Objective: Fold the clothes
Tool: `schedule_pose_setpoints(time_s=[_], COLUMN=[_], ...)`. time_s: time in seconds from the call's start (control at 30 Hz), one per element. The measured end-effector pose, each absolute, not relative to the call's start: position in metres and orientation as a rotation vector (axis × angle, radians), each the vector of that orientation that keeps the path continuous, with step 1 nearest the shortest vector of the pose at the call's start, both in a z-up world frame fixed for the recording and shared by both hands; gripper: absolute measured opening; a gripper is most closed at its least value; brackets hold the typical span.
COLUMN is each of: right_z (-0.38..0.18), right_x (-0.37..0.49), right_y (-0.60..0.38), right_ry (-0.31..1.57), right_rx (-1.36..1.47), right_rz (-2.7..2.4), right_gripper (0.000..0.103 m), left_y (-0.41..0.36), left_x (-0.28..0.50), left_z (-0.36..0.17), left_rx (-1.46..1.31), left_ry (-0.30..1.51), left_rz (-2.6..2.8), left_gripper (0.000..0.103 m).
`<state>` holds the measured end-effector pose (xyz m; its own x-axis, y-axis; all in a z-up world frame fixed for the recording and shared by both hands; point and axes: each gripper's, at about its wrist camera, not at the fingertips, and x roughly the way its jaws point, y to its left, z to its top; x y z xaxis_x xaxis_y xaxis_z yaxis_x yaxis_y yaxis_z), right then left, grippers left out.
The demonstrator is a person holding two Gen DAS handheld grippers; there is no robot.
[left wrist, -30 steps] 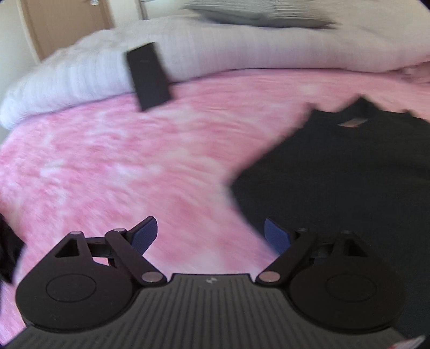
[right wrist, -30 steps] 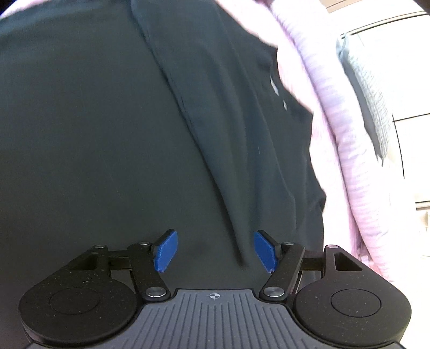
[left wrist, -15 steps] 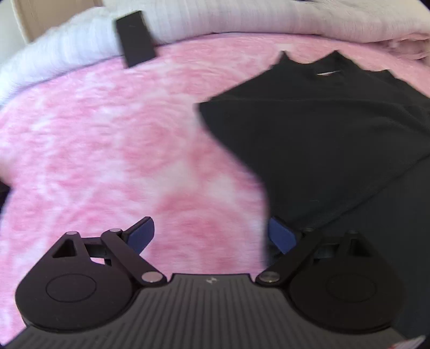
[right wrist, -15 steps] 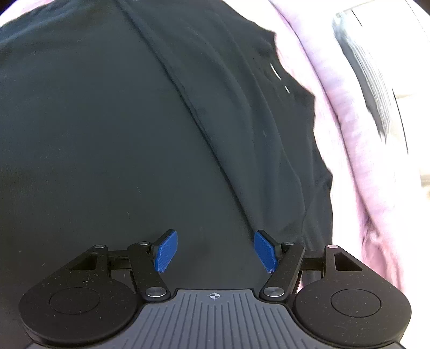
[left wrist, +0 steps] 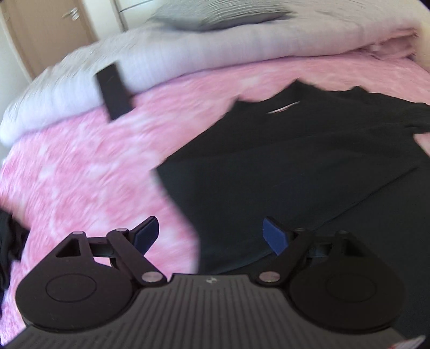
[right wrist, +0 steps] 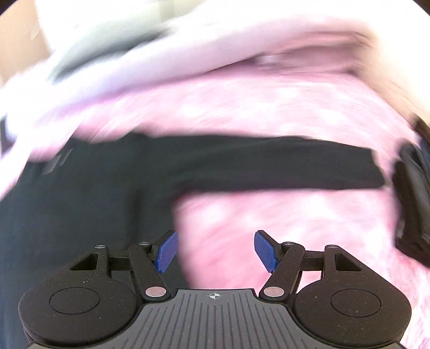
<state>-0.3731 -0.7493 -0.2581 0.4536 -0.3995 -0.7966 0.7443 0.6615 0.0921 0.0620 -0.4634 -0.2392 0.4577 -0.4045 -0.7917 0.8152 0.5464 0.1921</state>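
A black T-shirt (left wrist: 290, 166) lies flat on the pink bedspread (left wrist: 80, 171), collar toward the pillows. My left gripper (left wrist: 211, 236) is open and empty over the shirt's left edge. In the right wrist view the shirt (right wrist: 80, 204) fills the left side and one black sleeve (right wrist: 282, 171) stretches out to the right. My right gripper (right wrist: 215, 249) is open and empty above the shirt's right side edge, below the sleeve. This view is motion-blurred.
A folded pale duvet (left wrist: 188, 53) and a grey pillow (left wrist: 220, 16) lie along the far side. A small black folded item (left wrist: 114, 91) rests against the duvet. Dark clothing (left wrist: 8, 241) lies at the left edge and another dark object (right wrist: 414, 198) at the right.
The right gripper swung from over the shirt's body to its right side, and the sleeve came into view. The left gripper shifted and tilted up over the shirt's left edge. Both stayed open.
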Motion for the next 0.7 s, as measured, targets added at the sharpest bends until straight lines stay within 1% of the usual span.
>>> schedule_pose_setpoints(time_s=[0.13, 0.23, 0.3, 0.37, 0.53, 0.7], right_z=[-0.283, -0.321, -0.337, -0.35, -0.367, -0.37], right_x=[-0.425, -0.435, -0.445, -0.449, -0.442, -0.429], right_y=[-0.846, -0.919, -0.948, -0.969, -0.99, -0.989], right_ry=[0.669, 0.556, 0.513, 0.497, 0.416, 0.4], right_rx=[0.67, 0.846, 0.903, 0.915, 0.859, 0.846], right_rz=[-0.837, -0.944, -1.021, -1.082, -1.14, -1.192], right_gripper=[0.066, 0.066, 0.066, 0.066, 0.066, 0.065], left_y=[-0.52, -0.565, -0.595, -0.622, -0.675, -0.7], left_x=[0.004, -0.037, -0.062, -0.082, -0.112, -0.12], left_z=[-0.234, -0.24, -0.245, -0.249, -0.254, -0.251], left_rx=[0.645, 0.689, 0.72, 0.75, 0.835, 0.883], left_ry=[0.785, 0.814, 0.832, 0.836, 0.773, 0.713], left_rz=[-0.826, -0.854, -0.881, -0.921, -1.014, -1.056], left_gripper=[0.083, 0.084, 0.084, 0.084, 0.084, 0.084])
